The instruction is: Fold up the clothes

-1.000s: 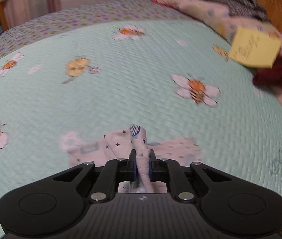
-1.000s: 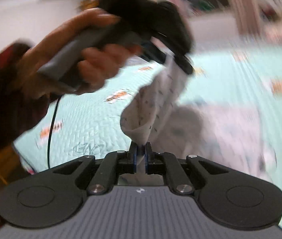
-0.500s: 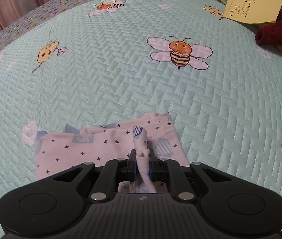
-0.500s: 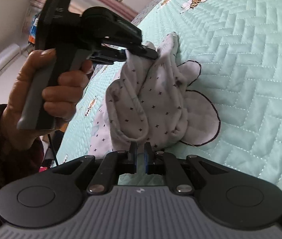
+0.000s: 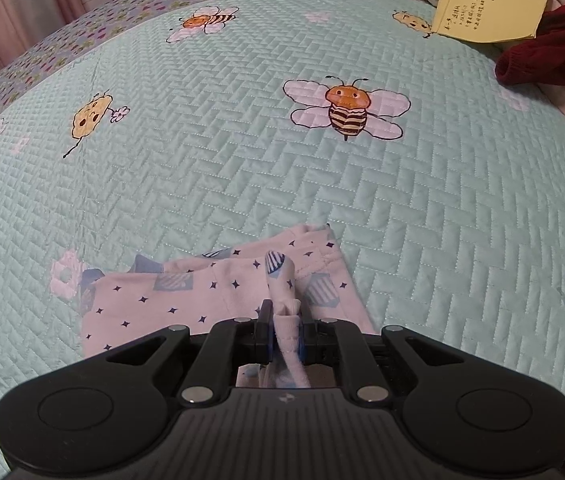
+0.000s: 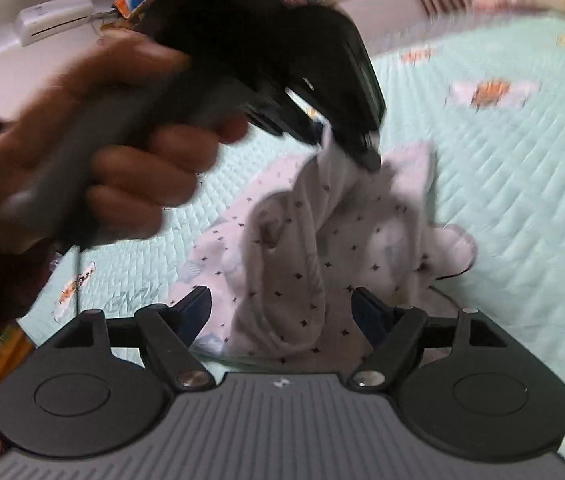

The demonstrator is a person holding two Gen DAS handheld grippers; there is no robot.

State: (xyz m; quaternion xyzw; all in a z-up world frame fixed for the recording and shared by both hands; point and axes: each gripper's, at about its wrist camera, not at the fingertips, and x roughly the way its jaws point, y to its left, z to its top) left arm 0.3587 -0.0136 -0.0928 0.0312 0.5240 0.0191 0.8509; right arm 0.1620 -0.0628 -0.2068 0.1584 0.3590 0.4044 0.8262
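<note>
A small pale pink garment [image 5: 218, 296] with dark star dots and blue patches lies on the mint quilt [image 5: 242, 168]. My left gripper [image 5: 285, 320] is shut on a bunched fold of this garment, close above the quilt. In the right wrist view the same garment [image 6: 322, 248] hangs crumpled from the left gripper [image 6: 362, 152], which a hand [image 6: 122, 168] holds. My right gripper [image 6: 282, 304] has its jaws opening wide. The cloth's lower fold sags between its fingertips, and the pads do not press on it.
A yellow note [image 5: 490, 4] and a dark red garment [image 5: 546, 56] lie at the quilt's far right, by pillows. Bee and flower prints dot the quilt. Curtains [image 5: 22, 12] hang beyond the far left edge. The bed's near right edge drops off.
My right gripper went from shut on the cloth's edge to wide apart, letting the fold go. The left gripper came down towards the quilt, still clamped on the garment.
</note>
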